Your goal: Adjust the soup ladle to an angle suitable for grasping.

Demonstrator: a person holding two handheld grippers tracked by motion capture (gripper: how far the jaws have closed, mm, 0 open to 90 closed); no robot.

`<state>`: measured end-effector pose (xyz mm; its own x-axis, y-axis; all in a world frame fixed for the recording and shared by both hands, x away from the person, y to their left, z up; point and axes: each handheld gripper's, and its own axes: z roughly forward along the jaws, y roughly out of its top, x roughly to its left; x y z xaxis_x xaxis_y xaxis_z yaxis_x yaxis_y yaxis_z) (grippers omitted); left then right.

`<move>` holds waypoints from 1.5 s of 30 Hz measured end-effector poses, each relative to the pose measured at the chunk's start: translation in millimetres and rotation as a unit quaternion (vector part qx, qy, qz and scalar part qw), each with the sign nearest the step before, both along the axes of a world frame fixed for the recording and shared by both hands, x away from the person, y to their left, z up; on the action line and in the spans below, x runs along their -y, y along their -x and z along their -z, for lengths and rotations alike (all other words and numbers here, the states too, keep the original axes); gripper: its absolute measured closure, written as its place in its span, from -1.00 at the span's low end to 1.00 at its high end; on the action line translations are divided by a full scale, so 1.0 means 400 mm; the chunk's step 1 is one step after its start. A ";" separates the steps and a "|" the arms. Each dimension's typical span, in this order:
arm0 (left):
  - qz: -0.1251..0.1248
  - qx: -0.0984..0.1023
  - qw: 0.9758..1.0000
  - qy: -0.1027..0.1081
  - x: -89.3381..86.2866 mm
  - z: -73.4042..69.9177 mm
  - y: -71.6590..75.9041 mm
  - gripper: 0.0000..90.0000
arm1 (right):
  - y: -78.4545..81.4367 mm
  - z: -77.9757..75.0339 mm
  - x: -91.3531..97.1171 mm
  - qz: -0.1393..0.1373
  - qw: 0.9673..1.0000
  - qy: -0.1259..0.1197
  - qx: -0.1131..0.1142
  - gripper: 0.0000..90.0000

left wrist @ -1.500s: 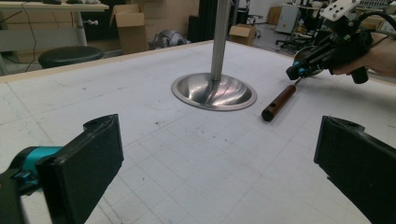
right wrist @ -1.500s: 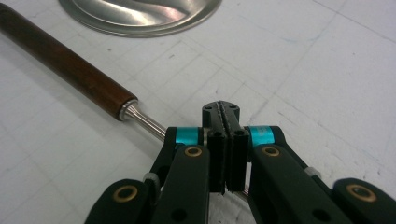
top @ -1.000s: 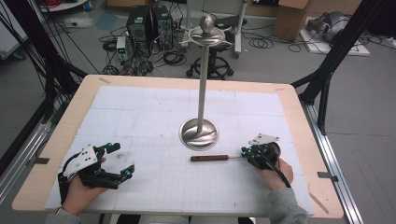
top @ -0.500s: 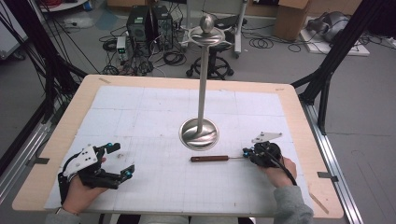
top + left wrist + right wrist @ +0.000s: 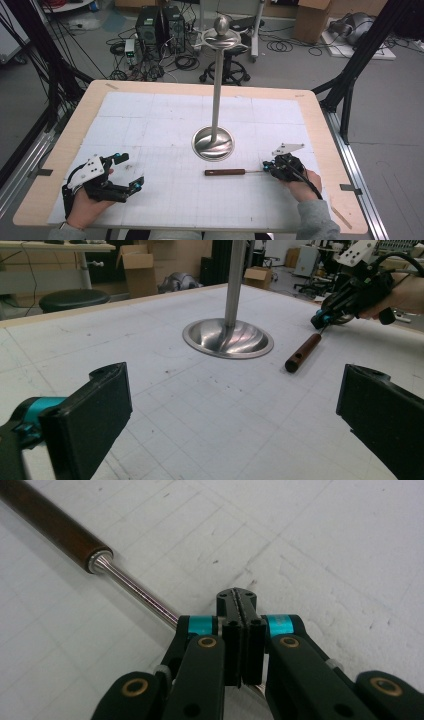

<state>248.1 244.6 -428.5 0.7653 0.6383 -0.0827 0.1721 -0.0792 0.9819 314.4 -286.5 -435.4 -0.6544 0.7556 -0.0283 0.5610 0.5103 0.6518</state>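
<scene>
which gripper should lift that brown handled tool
Right. The right gripper is already shut at the tool's metal shaft, while the left gripper sits open, far across the table.

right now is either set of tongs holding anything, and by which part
The right tongs are shut on the tool's thin metal shaft, away from its wooden handle. The left tongs are open, holding nothing.

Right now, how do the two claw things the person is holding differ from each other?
The left gripper has its jaws spread wide and holds nothing, while the right gripper has its jaws pressed shut over the thin metal shaft of the wooden-handled tool. The left gripper sits far from the tall metal stand; the right gripper is nearer its base. Both are black with teal accents, and each is held in one hand.
</scene>
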 end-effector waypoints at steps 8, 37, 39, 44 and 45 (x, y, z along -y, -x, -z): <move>0.000 0.000 1.000 0.003 0.002 0.001 -0.003 -0.96 | 0.032 -0.005 -0.004 -0.003 1.000 0.003 -0.013 1.00; 0.006 0.004 1.000 0.002 0.011 0.001 -0.011 -0.96 | 0.144 -0.046 -0.082 -0.060 0.998 0.006 0.015 1.00; 0.007 0.003 1.000 0.001 0.011 0.001 -0.011 -0.96 | 0.148 -0.049 -0.095 -0.085 0.996 -0.013 0.024 1.00; 0.005 0.002 1.000 -0.001 0.011 0.000 -0.008 -0.96 | 0.154 -0.045 -0.153 -0.155 0.987 -0.041 0.031 1.00; 0.006 0.002 1.000 -0.003 0.011 0.000 -0.008 -0.96 | 0.154 -0.043 -0.167 -0.166 0.985 -0.045 0.030 1.00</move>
<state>251.3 240.2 -428.5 0.7733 0.6294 -0.0762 0.1669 -0.0862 0.9822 252.9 -219.8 -418.1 -0.8645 0.5024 -0.0174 0.3328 0.5980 0.7291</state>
